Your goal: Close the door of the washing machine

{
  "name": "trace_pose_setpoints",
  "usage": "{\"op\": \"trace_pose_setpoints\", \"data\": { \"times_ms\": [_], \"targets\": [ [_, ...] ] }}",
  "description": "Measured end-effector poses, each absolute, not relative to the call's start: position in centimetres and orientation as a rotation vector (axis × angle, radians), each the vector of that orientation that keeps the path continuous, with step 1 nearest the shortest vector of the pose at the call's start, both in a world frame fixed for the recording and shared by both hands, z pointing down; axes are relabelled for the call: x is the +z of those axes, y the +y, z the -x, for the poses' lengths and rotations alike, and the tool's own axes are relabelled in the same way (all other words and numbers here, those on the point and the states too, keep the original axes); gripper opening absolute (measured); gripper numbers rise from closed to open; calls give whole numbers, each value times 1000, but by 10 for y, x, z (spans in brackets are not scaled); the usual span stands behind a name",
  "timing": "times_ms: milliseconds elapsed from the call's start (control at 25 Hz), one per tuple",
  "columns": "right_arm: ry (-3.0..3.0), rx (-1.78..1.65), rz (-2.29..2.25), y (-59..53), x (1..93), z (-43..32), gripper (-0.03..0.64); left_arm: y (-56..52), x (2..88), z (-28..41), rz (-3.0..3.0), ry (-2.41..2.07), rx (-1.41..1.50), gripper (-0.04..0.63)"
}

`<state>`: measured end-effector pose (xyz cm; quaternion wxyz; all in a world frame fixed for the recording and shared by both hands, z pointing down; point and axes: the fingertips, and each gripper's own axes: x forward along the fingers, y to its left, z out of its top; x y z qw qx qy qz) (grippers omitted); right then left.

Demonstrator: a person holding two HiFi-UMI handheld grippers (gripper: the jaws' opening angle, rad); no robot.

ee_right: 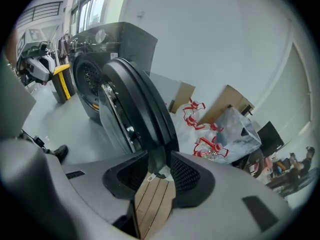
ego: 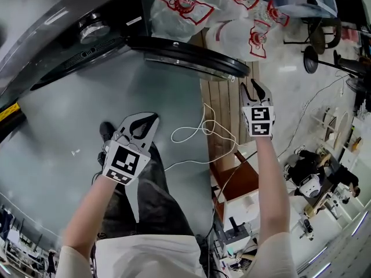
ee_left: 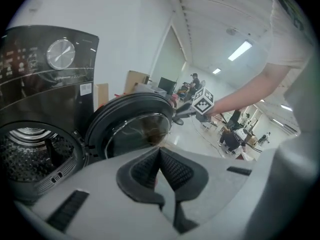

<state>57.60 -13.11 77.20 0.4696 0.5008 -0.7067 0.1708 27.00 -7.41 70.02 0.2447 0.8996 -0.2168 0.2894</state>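
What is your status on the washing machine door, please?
Left gripper shut, empty. Right gripper clamped on door edge. Door open, swung wide. Drum opening looks unobstructed.

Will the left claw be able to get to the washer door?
Probably yes: nothing stands between the left claw and the door, just bare floor. The right claw is at its rim.

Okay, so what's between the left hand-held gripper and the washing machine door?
Nothing but bare grey floor, as the head view shows; the left hand-held gripper hangs short of the open door.
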Motion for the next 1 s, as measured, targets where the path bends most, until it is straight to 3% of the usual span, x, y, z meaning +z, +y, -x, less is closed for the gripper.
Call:
{"op": "trace_pose_setpoints", "data": {
  "times_ms": [480,600,1000],
  "targets": [
    [-1669,171,-949,-164,787,-596,155,-64,724,-271,-2410,-589,814,8],
    [-1677,134,-905,-162,790,-594,107,-57,730,-269,-2394,-584,827,8],
    [-1689,215,-984,-131,790,-583,107,-47,732,-259,-2376,-590,830,8]
  ]
}}
